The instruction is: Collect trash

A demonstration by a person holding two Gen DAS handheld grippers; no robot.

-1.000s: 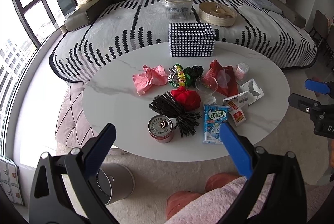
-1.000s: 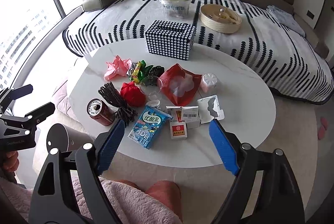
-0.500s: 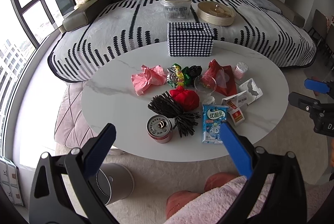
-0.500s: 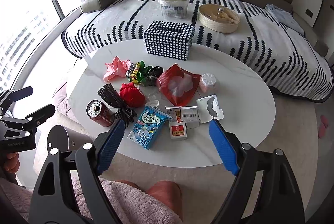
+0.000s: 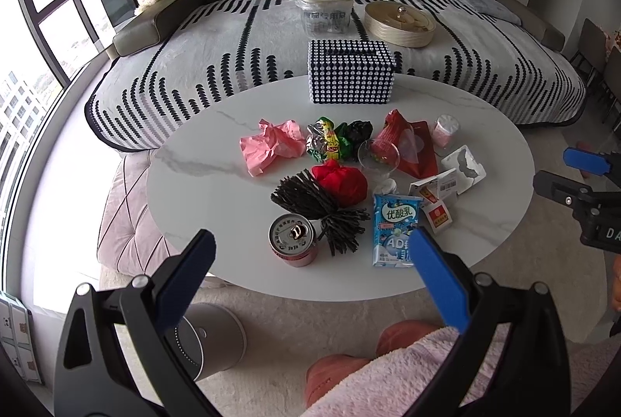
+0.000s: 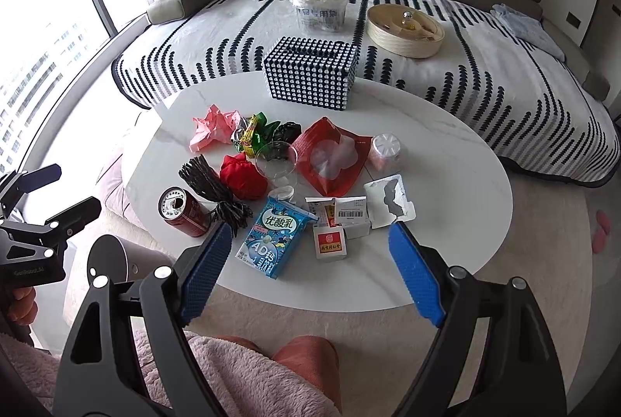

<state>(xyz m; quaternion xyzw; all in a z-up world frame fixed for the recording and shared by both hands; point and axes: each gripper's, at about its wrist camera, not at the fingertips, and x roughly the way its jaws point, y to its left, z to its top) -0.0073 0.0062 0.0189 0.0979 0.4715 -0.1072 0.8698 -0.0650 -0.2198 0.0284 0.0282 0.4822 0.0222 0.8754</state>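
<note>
both the left gripper [image 5: 310, 242] and right gripper [image 6: 306, 234] hang spread wide and empty above the near edge of the white table [image 5: 485, 129]. a red can [image 5: 293, 240] stands beside the blue milk carton [image 5: 394, 228].

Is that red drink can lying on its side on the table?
No, the red can stands upright near the white table's front edge, its pull-tab top facing up.

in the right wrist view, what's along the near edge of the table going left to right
red can → blue drink pouch → small red-label box → torn white packet
</note>
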